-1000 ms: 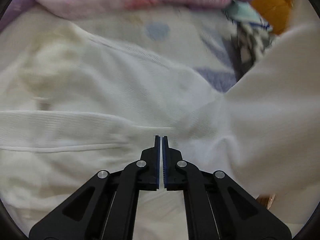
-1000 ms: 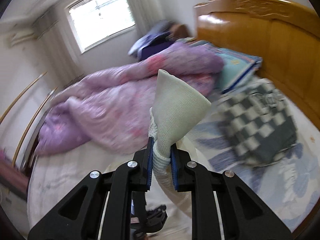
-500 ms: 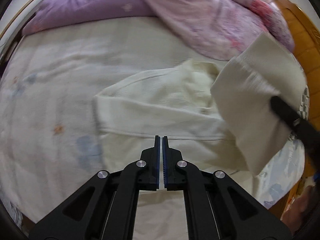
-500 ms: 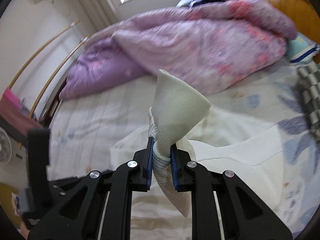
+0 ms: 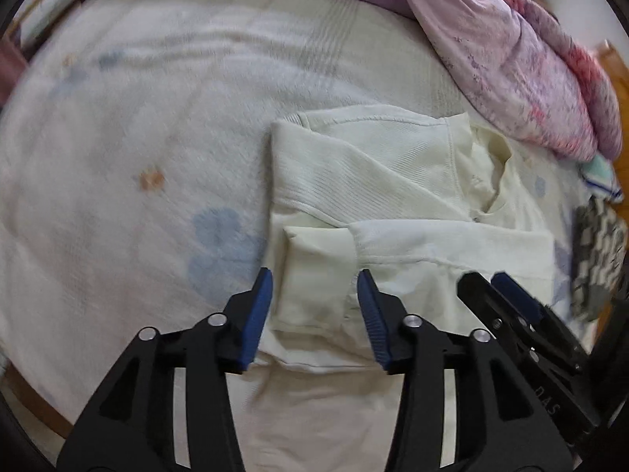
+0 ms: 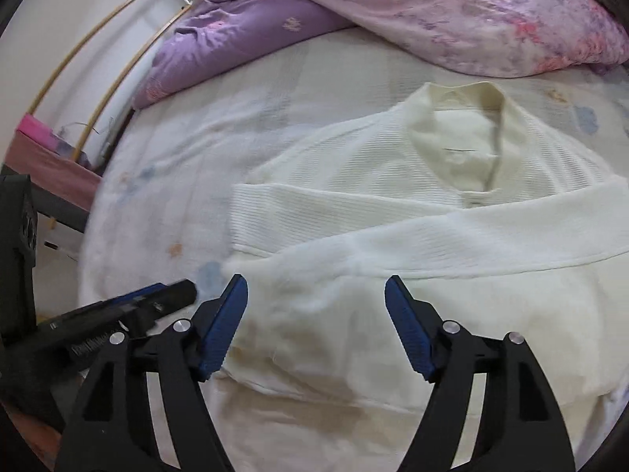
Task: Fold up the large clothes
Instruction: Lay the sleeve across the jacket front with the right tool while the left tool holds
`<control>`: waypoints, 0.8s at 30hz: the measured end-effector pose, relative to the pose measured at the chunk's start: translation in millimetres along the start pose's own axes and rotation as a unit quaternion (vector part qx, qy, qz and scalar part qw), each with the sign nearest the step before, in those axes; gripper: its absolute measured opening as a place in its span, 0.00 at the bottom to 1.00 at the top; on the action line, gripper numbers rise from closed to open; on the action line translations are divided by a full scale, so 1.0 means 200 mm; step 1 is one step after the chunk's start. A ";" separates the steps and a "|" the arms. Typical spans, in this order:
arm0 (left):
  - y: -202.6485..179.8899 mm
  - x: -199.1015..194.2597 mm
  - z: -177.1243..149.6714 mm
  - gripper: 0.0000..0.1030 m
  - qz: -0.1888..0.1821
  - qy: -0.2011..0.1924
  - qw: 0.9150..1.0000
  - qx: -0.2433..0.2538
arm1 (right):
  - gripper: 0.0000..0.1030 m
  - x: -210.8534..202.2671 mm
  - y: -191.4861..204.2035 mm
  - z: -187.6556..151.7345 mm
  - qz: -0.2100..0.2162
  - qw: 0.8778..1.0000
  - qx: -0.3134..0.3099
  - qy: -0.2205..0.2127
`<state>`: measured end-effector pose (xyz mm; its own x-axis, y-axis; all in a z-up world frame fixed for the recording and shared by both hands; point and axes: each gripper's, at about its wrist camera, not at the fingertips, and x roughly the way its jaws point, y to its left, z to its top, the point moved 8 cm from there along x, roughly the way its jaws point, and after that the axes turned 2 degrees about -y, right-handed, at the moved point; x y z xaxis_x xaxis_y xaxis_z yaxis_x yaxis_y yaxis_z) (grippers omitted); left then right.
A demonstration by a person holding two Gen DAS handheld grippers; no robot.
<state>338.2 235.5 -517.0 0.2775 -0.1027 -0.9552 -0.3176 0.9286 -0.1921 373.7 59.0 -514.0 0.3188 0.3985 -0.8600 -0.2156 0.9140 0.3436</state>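
Now the cream sweater [image 6: 412,204] lies flat on the bed sheet [image 5: 129,126], toward the side of the bed where the purple quilt [image 6: 452,11] is heaped, with both sleeves crossed over its chest and the collar pointing to the quilt.

Going from left to right: the left gripper [image 5: 312,314] hangs over the sleeve cuff [image 5: 314,271] at the left edge of the sweater. Its jaws are opening, and the cuff lies below and between them, but the pads do not press it. The right gripper [image 6: 316,326] is just beside it, over the lower part of the top sleeve; its jaws are opening too, with loose fabric under the gap and nothing pinched.

What can go wrong, I think: the sleeve is soft and only laid down, so a pad that catches the knit while the gripper lifts away may drag the cuff and undo the fold. Also the lower hem looks wrinkled near the bed's front edge, so the next fold may come out uneven.
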 end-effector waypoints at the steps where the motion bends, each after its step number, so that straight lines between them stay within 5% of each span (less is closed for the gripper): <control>1: -0.01 0.01 0.00 0.52 -0.001 0.001 1.000 -0.007 | 0.68 -0.01 -0.05 -0.01 -0.011 1.000 0.003 0.006; 6: -0.02 0.15 -0.05 0.74 0.012 0.024 0.999 -0.028 | 0.69 -0.11 -0.42 -0.09 -0.076 0.996 0.029 0.022; 10: 0.05 0.38 -0.18 0.76 0.056 0.076 0.994 -0.058 | 0.69 -0.22 -0.84 -0.21 -0.152 0.984 0.075 0.044; 13: 0.09 0.47 -0.24 0.74 0.027 0.058 0.991 -0.115 | 0.69 -0.27 -1.15 -0.38 -0.177 0.968 0.156 0.089; 16: 0.13 0.45 -0.24 0.46 0.039 0.020 0.991 -0.125 | 0.66 -0.29 -1.37 -0.59 -0.165 0.949 0.232 0.133; 18: 0.15 0.41 -0.24 0.25 0.039 0.021 0.990 -0.132 | 0.62 -0.32 -1.46 -0.64 -0.119 0.940 0.299 0.111; 21: 0.14 0.35 -0.22 0.21 0.026 0.018 0.992 -0.124 | 0.61 -0.31 -1.53 -0.62 -0.027 0.910 0.409 0.067; 23: 0.12 0.35 -0.22 0.21 0.037 0.024 0.993 -0.110 | 0.23 -0.27 -1.59 -0.61 -0.017 0.889 0.456 0.045; 24: 0.11 0.35 -0.22 0.21 0.042 0.027 0.993 -0.104 | 0.16 -0.25 -1.63 -0.63 -0.033 0.875 0.480 0.056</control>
<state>310.9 233.3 -598.9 0.1942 -0.0528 -0.9795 -0.5203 0.8410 -0.1485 311.5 -267.6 -631.3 0.1970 0.3817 -0.9031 0.6909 0.5995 0.4041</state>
